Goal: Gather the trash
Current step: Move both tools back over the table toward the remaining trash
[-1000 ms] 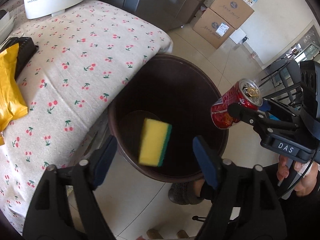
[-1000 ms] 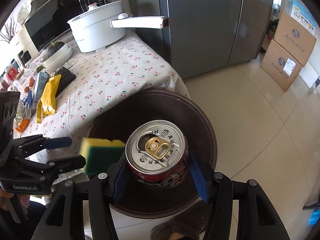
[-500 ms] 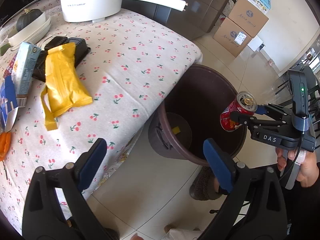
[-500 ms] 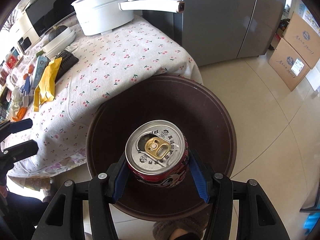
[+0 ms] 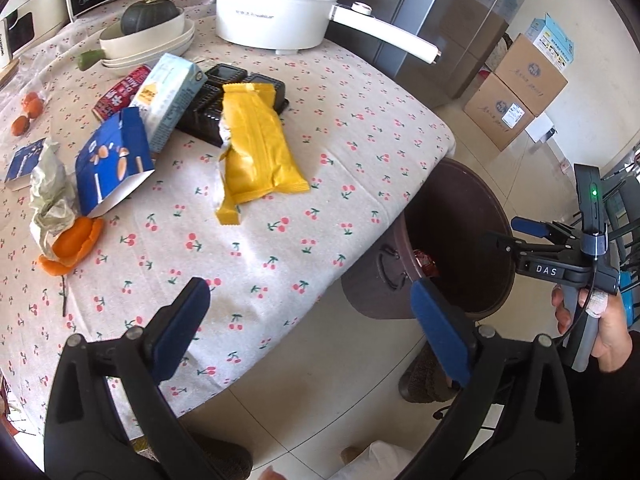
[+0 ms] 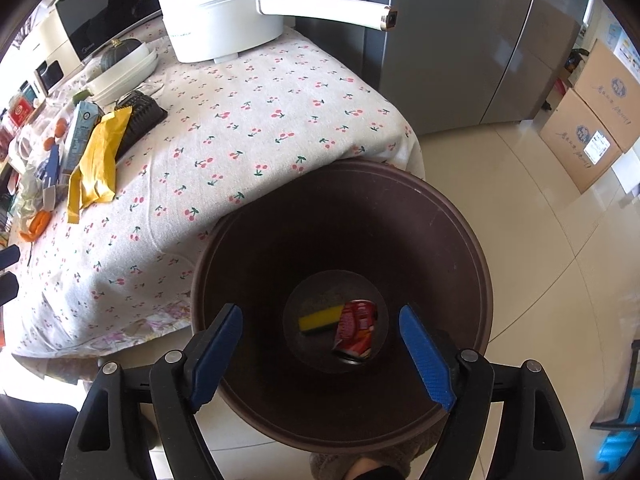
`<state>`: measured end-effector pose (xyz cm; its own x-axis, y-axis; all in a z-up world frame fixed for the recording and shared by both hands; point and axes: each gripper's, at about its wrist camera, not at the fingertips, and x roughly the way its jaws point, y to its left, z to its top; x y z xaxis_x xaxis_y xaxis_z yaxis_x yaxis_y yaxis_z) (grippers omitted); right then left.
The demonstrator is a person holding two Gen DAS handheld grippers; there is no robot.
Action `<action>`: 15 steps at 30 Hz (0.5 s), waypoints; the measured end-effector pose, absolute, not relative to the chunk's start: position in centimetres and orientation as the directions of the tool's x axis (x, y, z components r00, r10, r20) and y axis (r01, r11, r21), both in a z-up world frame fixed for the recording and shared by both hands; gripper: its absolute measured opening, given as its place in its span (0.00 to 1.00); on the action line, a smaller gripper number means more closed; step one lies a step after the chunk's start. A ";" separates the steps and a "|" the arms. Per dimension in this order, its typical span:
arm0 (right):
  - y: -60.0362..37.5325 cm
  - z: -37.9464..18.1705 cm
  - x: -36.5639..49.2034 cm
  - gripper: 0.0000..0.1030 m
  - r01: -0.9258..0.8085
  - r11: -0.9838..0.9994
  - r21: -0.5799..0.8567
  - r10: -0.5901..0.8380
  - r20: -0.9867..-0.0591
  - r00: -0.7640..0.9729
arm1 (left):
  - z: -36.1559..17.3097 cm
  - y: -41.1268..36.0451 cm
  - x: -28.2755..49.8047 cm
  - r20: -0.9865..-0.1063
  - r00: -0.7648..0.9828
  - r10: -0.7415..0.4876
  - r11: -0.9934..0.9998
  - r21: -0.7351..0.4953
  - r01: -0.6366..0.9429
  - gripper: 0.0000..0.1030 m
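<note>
Bin [image 6: 460, 240]: brown, on the floor against the bench [image 5: 360, 136] corner; near rim cut off by the right gripper [image 6: 320, 344]. At the bin's bottom: red can [image 6: 356, 330] on its side, touching a yellow-green sponge [image 6: 320, 318]; the can's label is too dark to read, possibly dented. Right jaws opening, nothing between. Left gripper [image 5: 308, 320] beside the bin over the bench edge, jaws opening, empty. Yellow wrapper [image 5: 256, 148] farther in on the bench.
</note>
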<state>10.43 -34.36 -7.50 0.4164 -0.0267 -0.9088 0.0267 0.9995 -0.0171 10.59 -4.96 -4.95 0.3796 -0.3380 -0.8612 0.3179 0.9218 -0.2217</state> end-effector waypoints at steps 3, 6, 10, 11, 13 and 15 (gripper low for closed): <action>-33.4 -6.9 10.7 0.81 0.009 1.000 -0.017 -0.020 -0.901 0.433 | -5.0 -3.3 10.5 -0.861 0.391 -0.327 0.932 -0.223 0.287 0.97; -32.3 -6.3 11.1 0.81 -0.008 1.000 -0.014 -0.009 -0.896 0.444 | -5.3 -1.7 10.5 -0.863 0.398 -0.310 0.942 -0.222 0.253 0.97; -30.6 -5.6 12.0 0.82 -0.036 0.999 -0.008 0.009 -0.889 0.458 | -5.5 0.5 10.2 -0.866 0.410 -0.285 0.954 -0.216 0.207 0.98; -30.1 -5.5 12.3 0.82 -0.044 0.999 -0.009 0.013 -0.887 0.462 | -5.6 1.1 10.2 -0.867 0.413 -0.280 0.957 -0.216 0.195 0.98; -29.0 -5.2 12.6 0.82 -0.062 0.998 -0.012 0.019 -0.884 0.468 | -5.7 2.2 10.1 -0.868 0.417 -0.269 0.961 -0.217 0.169 0.98; -27.8 -5.0 13.0 0.83 -0.077 0.997 -0.014 0.024 -0.881 0.472 | -5.7 3.2 10.1 -0.868 0.423 -0.261 0.965 -0.218 0.148 0.98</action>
